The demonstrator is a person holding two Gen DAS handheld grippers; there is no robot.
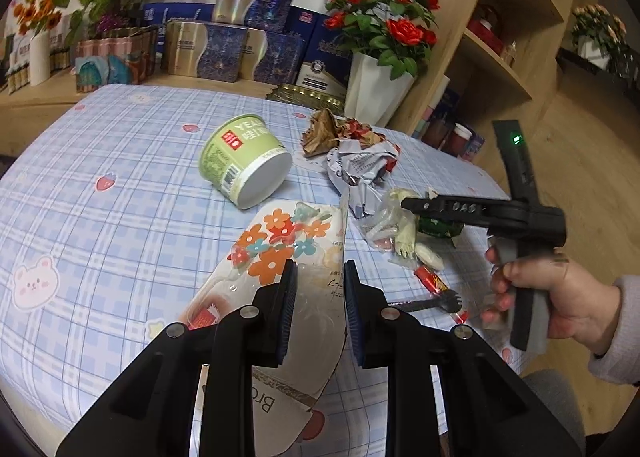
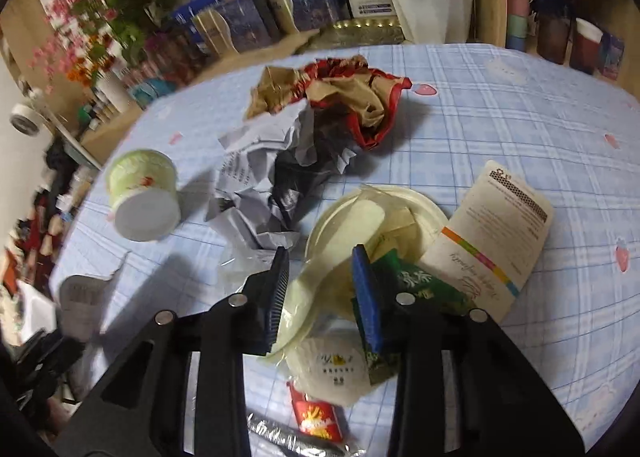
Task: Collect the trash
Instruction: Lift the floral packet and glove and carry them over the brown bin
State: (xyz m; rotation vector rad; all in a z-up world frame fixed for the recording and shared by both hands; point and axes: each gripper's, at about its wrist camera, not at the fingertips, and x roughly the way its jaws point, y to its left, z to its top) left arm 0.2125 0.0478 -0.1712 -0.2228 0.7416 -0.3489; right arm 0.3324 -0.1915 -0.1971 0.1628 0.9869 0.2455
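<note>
While my left gripper [image 1: 320,309] pinches flowered bread bag [image 1: 288,257] above worktop [image 1: 120,161], light and crinkly, green cup [image 1: 244,157] lies tipped left of crumpled paper [image 1: 360,165]. Right gripper [image 2: 320,297] closes on limp cream wrapper [image 2: 304,297] in trash pile; thin, slippery, best pinched mid-fold.

A matt checked cloth [image 1: 120,161] covers the counter. The green cup [image 1: 244,159] looks like smooth, slightly glossy paper. The flowered bag [image 1: 288,257] is glossy plastic film. The grey paper [image 2: 260,177] is crumpled and matt. The shelf [image 1: 500,37] is pale wood. Both claws are matt black plastic.
</note>
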